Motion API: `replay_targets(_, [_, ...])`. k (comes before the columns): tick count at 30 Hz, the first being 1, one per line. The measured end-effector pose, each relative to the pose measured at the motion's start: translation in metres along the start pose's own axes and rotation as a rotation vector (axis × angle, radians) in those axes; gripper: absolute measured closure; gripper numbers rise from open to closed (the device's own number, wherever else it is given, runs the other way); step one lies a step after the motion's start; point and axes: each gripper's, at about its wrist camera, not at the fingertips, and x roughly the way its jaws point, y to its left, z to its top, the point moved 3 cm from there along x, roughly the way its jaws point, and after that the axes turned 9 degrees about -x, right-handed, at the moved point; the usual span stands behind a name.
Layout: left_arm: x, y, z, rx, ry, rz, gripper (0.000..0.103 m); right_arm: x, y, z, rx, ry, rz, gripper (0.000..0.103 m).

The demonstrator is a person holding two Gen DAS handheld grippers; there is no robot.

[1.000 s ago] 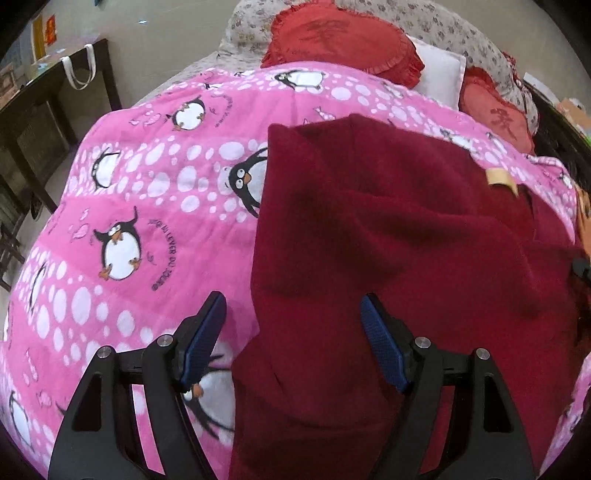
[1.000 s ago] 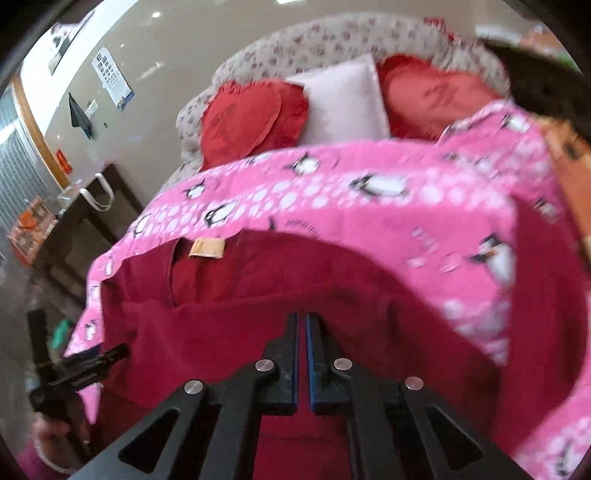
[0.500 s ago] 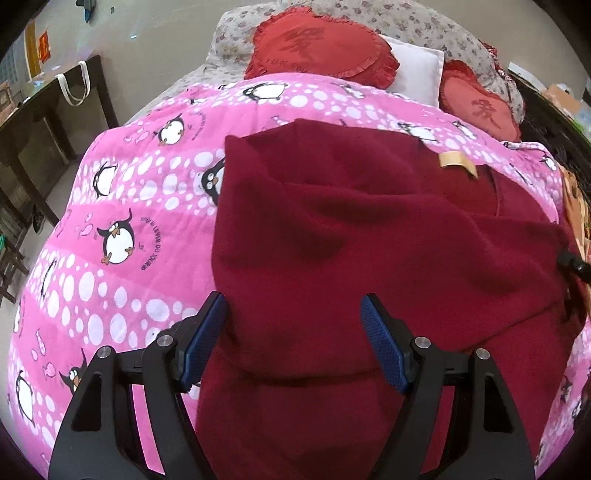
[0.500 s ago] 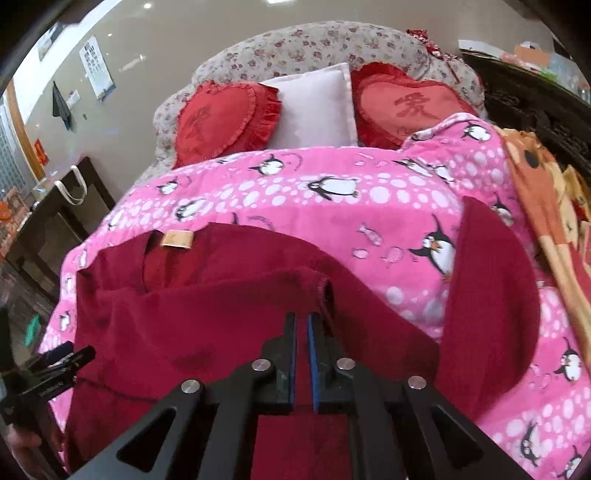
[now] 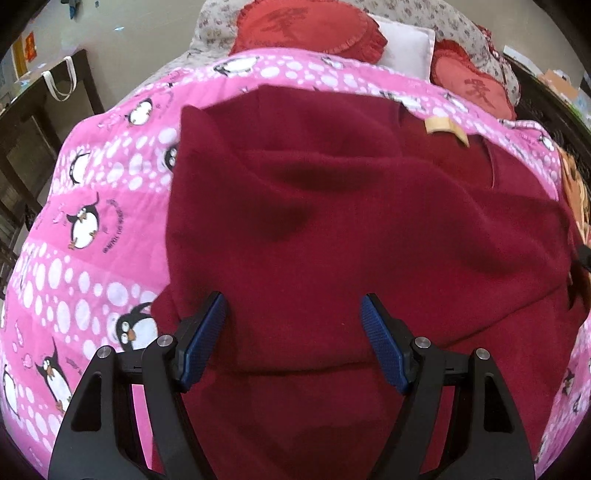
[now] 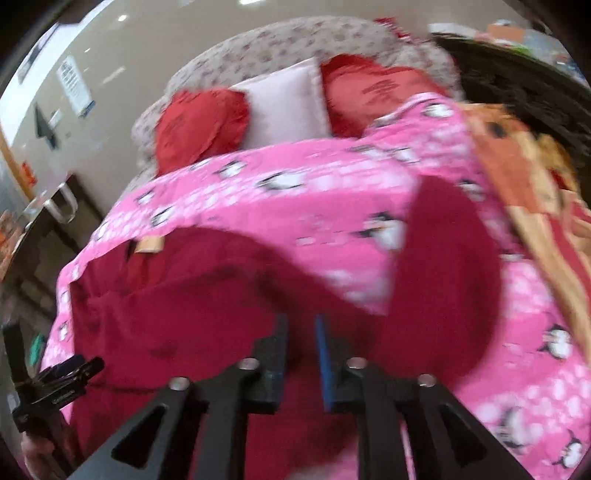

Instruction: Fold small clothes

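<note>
A dark red fleece garment (image 5: 351,229) lies on a pink penguin-print blanket (image 5: 85,229), its tan neck label (image 5: 443,127) at the far side. Its left side is folded over the body. My left gripper (image 5: 293,332) is open above the garment's near part and holds nothing. In the blurred right wrist view the garment (image 6: 192,302) fills the lower left, with a sleeve (image 6: 447,266) lying off to the right. My right gripper (image 6: 301,339) has its jaws a small gap apart over the cloth. The left gripper also shows at the lower left of the right wrist view (image 6: 79,369).
Two red heart cushions (image 5: 306,26) and a white pillow (image 5: 402,48) lie at the head of the bed. A dark table (image 5: 33,122) stands to the left. An orange patterned blanket (image 6: 532,192) lies at the right edge.
The left side of the garment has come over onto the body. My left gripper has moved right, over the garment. My right gripper, shut before, has parted slightly and is moving, blurring its view.
</note>
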Motion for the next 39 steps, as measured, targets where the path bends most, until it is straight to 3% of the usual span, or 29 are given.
replay_targets(1, [0.001,-0.002,-0.001,0.006,0.0,0.003,0.027,-0.003,-0.013,-0.004,0.012,0.002,-0.028,0.057])
replay_targets(4, [0.003,-0.003,-0.001,0.003,-0.001,-0.003,0.027,0.005,-0.05,-0.02,0.048,0.09,-0.119,0.057])
replay_targets(6, [0.005,-0.004,-0.001,0.0,0.0,-0.008,0.027,0.004,-0.065,-0.029,0.096,0.105,-0.097,0.057])
replay_targets(8, [0.005,-0.003,0.0,-0.003,-0.001,-0.01,0.026,-0.005,-0.074,-0.031,0.151,0.067,-0.05,0.057])
replay_targets(15, [0.007,-0.006,0.001,-0.001,-0.004,-0.004,0.025,-0.004,-0.066,0.022,0.086,-0.024,-0.095,0.056])
replay_targets(21, [0.009,-0.005,0.001,0.009,0.001,-0.015,0.025,0.058,-0.077,0.057,0.025,0.114,-0.087,0.055])
replay_targets(23, [0.009,-0.003,0.002,0.017,0.005,-0.027,0.025,0.058,-0.086,0.054,0.037,0.102,-0.096,0.06])
replay_targets(25, [0.01,-0.002,0.003,0.015,0.003,-0.035,0.024,0.053,-0.097,0.049,0.074,0.078,-0.076,0.083])
replay_targets(27, [0.011,-0.003,0.004,0.01,-0.001,-0.033,0.024,0.048,-0.108,0.043,0.115,0.057,-0.032,0.094])
replay_targets(32, [-0.002,0.001,0.009,-0.015,-0.016,-0.063,0.024,0.023,-0.104,0.046,0.132,0.009,0.034,0.096])
replay_targets(36, [-0.021,0.019,0.021,-0.096,-0.043,-0.112,0.024,-0.022,-0.064,0.062,0.072,-0.095,0.137,0.096])
replay_targets(39, [-0.034,0.031,0.031,-0.148,-0.057,-0.147,0.024,-0.057,-0.008,0.077,-0.022,-0.166,0.259,0.096])
